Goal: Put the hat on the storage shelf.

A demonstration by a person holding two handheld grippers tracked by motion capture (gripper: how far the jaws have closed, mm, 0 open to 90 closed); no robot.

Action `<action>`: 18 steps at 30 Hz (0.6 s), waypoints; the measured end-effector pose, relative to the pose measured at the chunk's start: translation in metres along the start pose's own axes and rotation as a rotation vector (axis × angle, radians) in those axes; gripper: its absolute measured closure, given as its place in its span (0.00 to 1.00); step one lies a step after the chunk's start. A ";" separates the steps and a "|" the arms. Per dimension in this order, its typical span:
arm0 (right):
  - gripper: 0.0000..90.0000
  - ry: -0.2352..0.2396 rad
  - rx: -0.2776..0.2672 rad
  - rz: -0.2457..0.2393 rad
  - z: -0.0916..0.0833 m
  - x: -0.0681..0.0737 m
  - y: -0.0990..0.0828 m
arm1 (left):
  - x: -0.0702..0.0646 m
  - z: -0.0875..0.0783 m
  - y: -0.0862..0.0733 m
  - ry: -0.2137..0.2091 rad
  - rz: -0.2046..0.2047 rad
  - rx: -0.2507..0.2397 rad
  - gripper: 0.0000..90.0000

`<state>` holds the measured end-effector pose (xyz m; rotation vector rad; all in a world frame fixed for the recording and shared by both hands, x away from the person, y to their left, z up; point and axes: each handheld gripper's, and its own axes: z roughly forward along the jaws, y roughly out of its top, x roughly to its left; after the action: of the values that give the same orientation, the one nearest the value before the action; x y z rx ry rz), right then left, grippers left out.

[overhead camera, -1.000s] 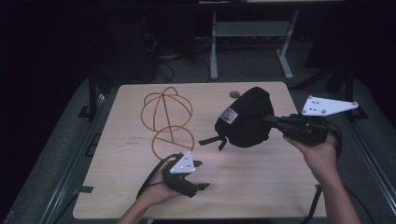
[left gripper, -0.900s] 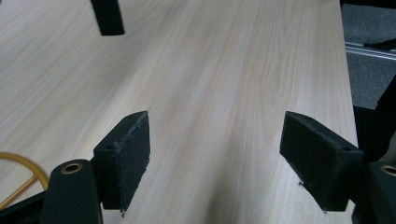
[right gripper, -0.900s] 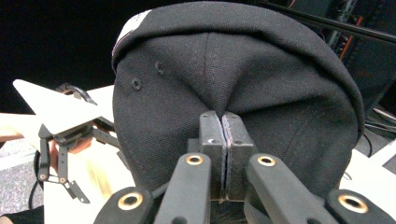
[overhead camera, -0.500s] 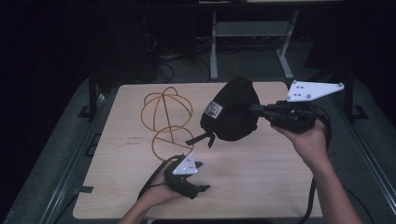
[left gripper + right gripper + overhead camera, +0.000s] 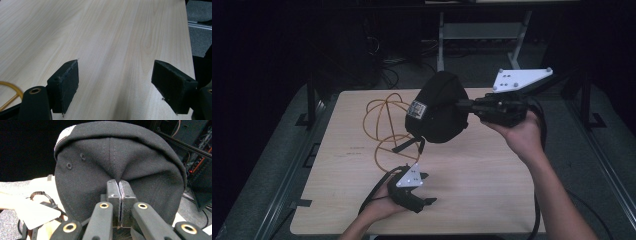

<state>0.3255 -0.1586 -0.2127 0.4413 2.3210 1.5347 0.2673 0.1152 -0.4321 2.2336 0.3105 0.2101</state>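
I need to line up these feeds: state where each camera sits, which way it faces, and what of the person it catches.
High view: above the person's side, looking forward and down on the table; both forearms, left gripper, right gripper pinching the black cap.
Left gripper view: along open jaws at bare tabletop.
Right gripper view: along shut jaws into the cap.
Shared: cap, orange cable.
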 end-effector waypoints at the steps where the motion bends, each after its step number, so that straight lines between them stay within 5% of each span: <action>1: 0.99 0.003 0.000 0.000 0.003 0.000 0.002 | 0.000 0.000 0.000 -0.001 -0.001 0.000 0.24; 7: 0.99 0.032 0.006 -0.041 0.028 0.003 0.026 | 0.002 -0.001 0.000 -0.005 0.000 -0.004 0.24; 18: 0.99 0.048 0.041 -0.034 0.057 -0.005 0.050 | 0.003 -0.002 -0.001 0.001 -0.005 -0.025 0.24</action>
<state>0.3584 -0.0953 -0.1871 0.3771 2.3877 1.5005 0.2695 0.1180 -0.4320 2.2077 0.3122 0.2119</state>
